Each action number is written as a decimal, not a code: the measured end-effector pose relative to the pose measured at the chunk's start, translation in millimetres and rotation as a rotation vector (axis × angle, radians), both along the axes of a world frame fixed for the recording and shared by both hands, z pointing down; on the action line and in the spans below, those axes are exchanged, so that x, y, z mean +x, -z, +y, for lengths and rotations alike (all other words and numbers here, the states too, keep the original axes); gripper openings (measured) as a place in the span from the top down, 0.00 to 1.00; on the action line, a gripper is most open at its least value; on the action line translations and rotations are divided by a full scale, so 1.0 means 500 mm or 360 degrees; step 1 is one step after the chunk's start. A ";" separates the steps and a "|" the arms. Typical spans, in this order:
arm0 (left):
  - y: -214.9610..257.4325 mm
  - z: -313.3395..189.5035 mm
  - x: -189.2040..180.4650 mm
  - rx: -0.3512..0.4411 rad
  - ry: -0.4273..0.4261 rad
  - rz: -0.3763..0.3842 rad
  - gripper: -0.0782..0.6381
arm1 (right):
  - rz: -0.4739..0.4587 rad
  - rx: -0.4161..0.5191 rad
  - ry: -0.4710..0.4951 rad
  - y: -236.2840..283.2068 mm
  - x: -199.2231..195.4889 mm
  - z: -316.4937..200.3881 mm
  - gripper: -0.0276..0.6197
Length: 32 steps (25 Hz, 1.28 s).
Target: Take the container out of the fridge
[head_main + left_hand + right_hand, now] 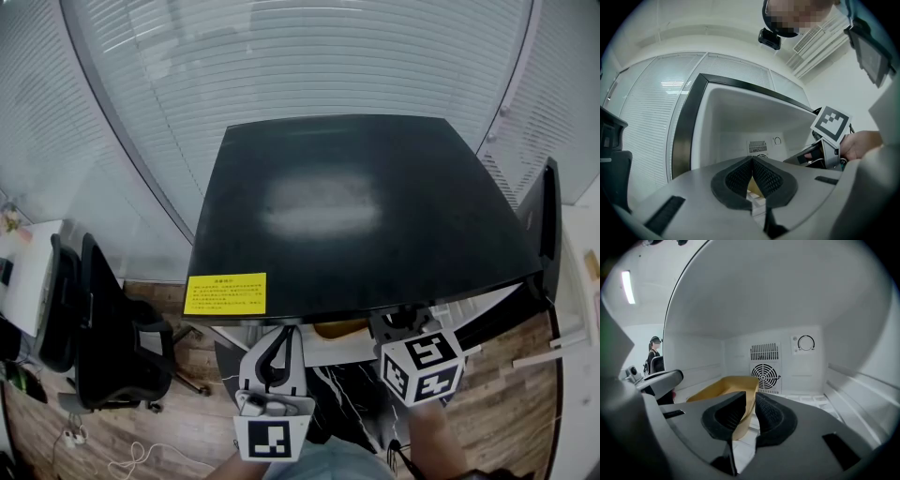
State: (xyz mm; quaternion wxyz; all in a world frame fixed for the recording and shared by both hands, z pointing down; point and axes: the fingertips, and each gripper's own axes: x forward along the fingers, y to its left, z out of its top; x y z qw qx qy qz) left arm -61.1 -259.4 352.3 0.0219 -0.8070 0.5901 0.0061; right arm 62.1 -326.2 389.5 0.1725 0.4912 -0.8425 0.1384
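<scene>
Head view: black fridge [375,206] seen from above, yellow label [225,292] at its front edge. Left gripper [281,347] hangs in front of the opening; right gripper [405,330] reaches in under the top. A tan container [339,328] peeks out between them, inside the fridge.

Left gripper view: jaws pressed together at the tips, nothing clamped. White interior and rear vent ahead.

Right gripper view: pads clenched on the container's near side wall. Container sits on the fridge floor before the round fan grille [765,375].
</scene>
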 end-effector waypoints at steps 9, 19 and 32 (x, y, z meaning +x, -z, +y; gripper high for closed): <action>0.000 0.004 0.002 -0.0007 0.0001 0.0010 0.87 | 0.0055 0.0013 -0.0024 0.001 0.010 0.013 0.89; 0.000 0.004 0.004 0.0002 -0.0009 0.0006 0.87 | 0.0080 0.0021 -0.0004 0.005 0.006 0.023 0.84; 0.003 0.003 -0.004 -0.0003 0.0006 0.0038 0.87 | 0.0158 -0.0031 0.0080 -0.002 -0.010 0.026 0.90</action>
